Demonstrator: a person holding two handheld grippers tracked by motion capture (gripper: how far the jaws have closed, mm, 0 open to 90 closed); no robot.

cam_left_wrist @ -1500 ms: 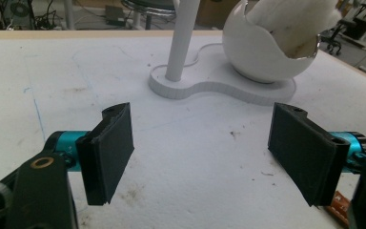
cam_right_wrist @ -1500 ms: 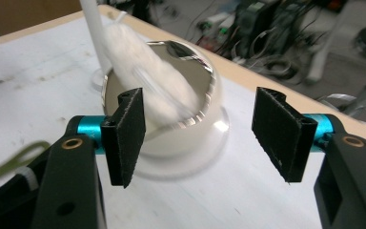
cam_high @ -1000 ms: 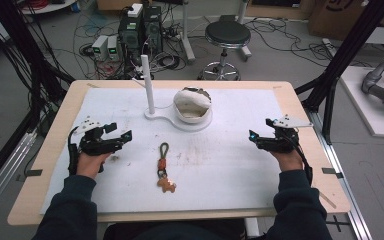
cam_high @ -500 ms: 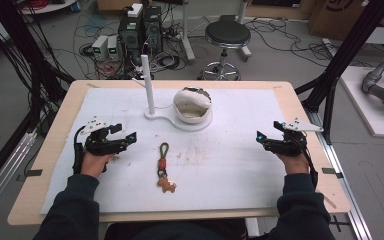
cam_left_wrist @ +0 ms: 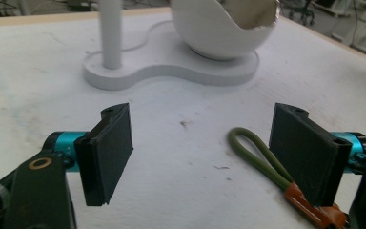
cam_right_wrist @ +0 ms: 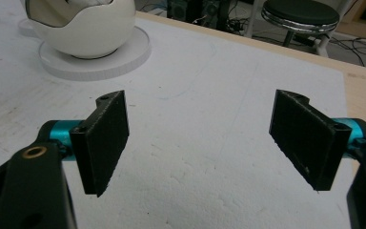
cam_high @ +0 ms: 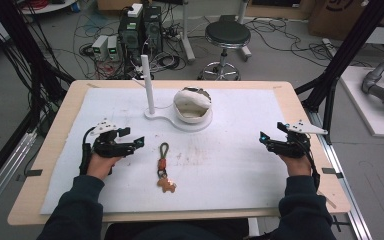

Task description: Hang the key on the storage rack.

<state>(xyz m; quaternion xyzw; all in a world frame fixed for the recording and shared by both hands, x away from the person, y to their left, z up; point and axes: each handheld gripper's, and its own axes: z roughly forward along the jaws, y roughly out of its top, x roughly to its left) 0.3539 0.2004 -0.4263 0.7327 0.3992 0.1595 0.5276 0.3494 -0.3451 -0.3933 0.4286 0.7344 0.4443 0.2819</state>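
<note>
We've got the white surface (cam_high: 240,165) with the egg-shaped holder stand (cam_high: 192,107) at the back, our left gripper (cam_high: 132,143) and right gripper (cam_high: 266,141) both spread wide and empty, and the keychain (cam_high: 163,167) lying just right of the left one.

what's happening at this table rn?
A person holds a two-jaw gripper in each hand over a white mat. Both are open and hold nothing. The left gripper sits just left of a keychain with a green loop, lying flat mid-mat; in the left gripper view the loop lies beside one jaw, not between them. The right gripper hovers near the mat's right edge, away from everything. Behind the keychain is a white stand with a post and a bowl.
</note>
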